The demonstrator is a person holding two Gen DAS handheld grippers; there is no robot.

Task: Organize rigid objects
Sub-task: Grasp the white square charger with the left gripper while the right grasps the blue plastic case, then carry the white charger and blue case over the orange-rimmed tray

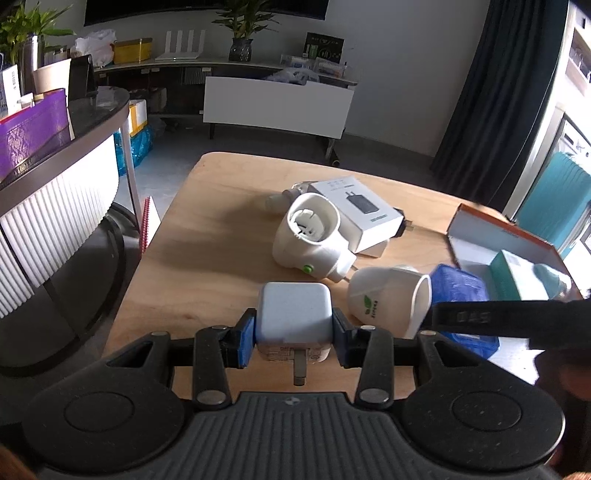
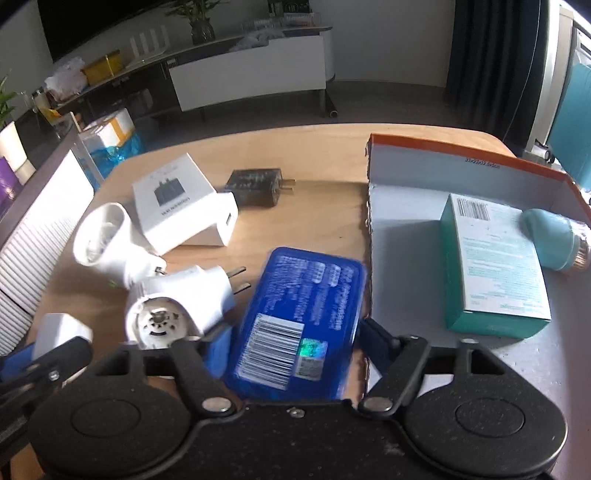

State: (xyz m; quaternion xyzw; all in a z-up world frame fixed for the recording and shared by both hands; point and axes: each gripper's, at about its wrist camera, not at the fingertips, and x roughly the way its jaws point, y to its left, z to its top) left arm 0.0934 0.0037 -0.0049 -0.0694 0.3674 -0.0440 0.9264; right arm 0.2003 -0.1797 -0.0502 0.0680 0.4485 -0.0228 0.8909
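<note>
Close together, left tongs (image 1: pixel 294 329) clamped on white charger (image 1: pixel 293 314), right tongs (image 2: pixel 295 341) around blue pack (image 2: pixel 299 321), grip unclear, plug-in adapters (image 2: pixel 177 299) alongside.

A home living room: long low TV console (image 1: pixel 277 103) with dark screen (image 1: pixel 207 11) at 12 o'clock, potted plant (image 1: pixel 242 29), curtain (image 1: pixel 491 96) at 2 o'clock.

I read "33x23x17.5x5cm"-like small print on the box wall (image 2: pixel 480 162), blurred; barcodes on blue pack (image 2: pixel 295 325), teal carton (image 2: pixel 495 266).

Dim daylight from right, fisheye-bent edges, slight blur
</note>
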